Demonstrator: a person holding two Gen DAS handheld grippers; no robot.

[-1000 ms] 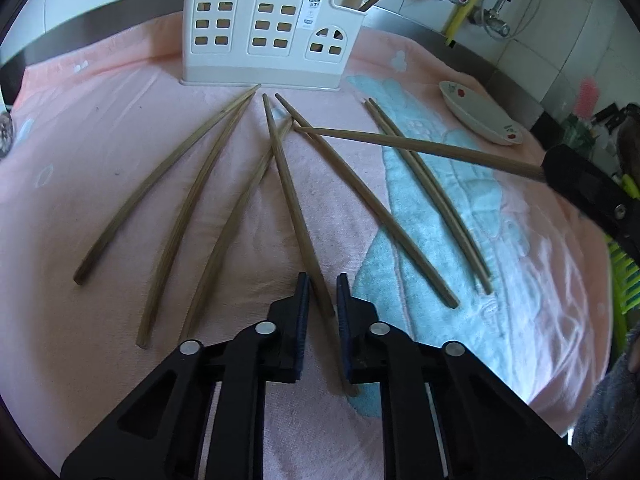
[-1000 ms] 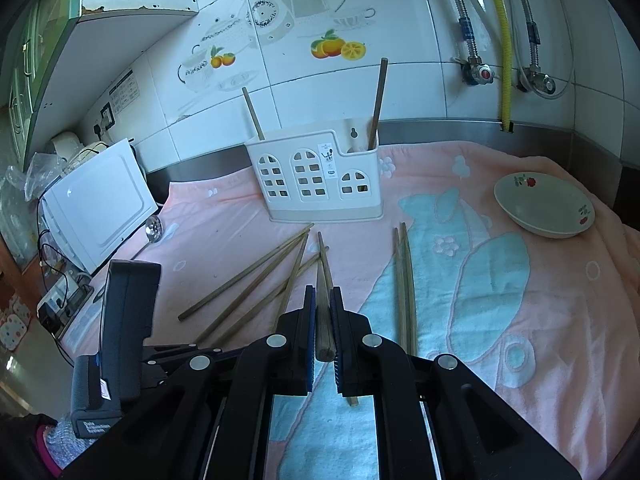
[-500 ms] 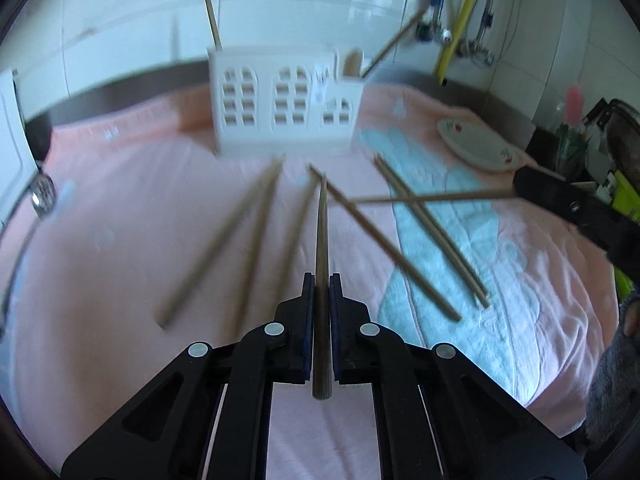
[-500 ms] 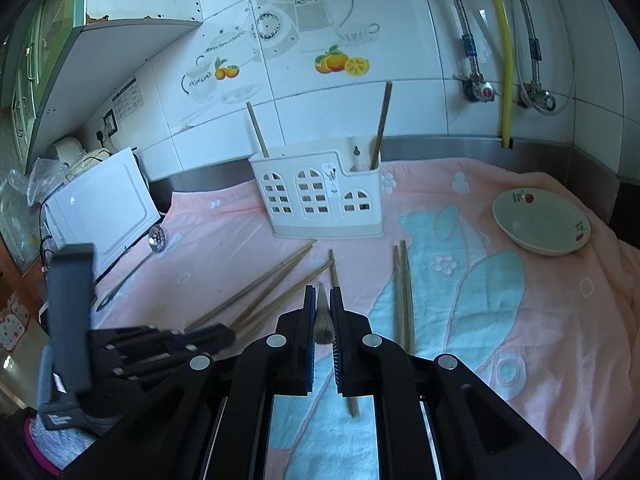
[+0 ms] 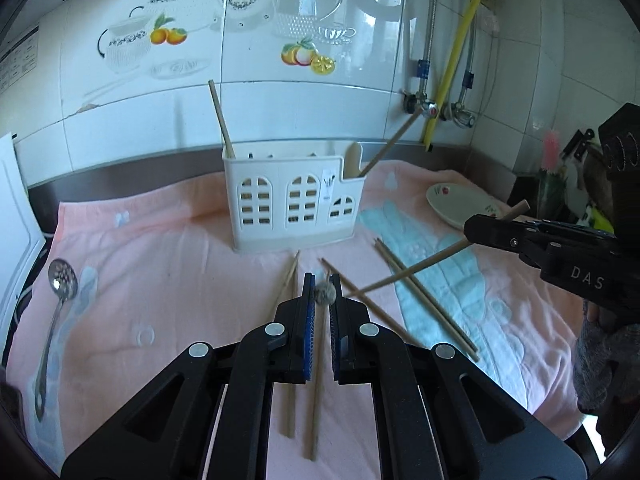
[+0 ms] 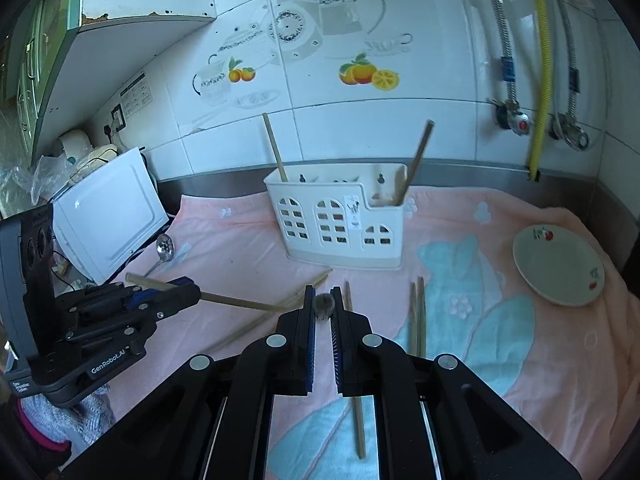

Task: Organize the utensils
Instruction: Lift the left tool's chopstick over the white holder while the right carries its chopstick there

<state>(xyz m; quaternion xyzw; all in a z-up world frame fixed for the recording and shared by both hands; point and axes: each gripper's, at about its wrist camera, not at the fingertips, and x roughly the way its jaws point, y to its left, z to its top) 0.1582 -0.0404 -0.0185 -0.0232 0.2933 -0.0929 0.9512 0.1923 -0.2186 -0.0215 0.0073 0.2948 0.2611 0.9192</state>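
Presently, bench: covered by a pink towel [image 6: 224, 248] with pale blue shapes, against a white tiled wall printed with teapots and fruit.
Holder: a white plastic utensil holder [image 6: 336, 224] with arched window cut-outs is stood upright on the towel near the wall; two chopsticks are leaned in it, one at the left end [image 6: 274, 150] and one in the lower right compartment [image 6: 418, 160].
Dish: a shallow white dish [image 6: 558, 264] with a small red print is set on the towel to the right, well apart from the holder.
Loose chopsticks: long, thin, plain tan wooden sticks are left lying on the towel in front of the holder; a close pair [image 6: 416, 320] is laid side by side on the blue patch, others [image 5: 290, 344] are scattered nearer the middle.
Slotted spoon: a metal one [image 5: 60, 292] is laid at the towel's left edge.
Left tongs [image 5: 322, 300]: closed narrowly on one chopstick [image 6: 236, 302], which is held off the towel.
Right tongs [image 6: 323, 306]: closed narrowly on another chopstick [image 5: 404, 276], held raised and slanted above the loose ones.
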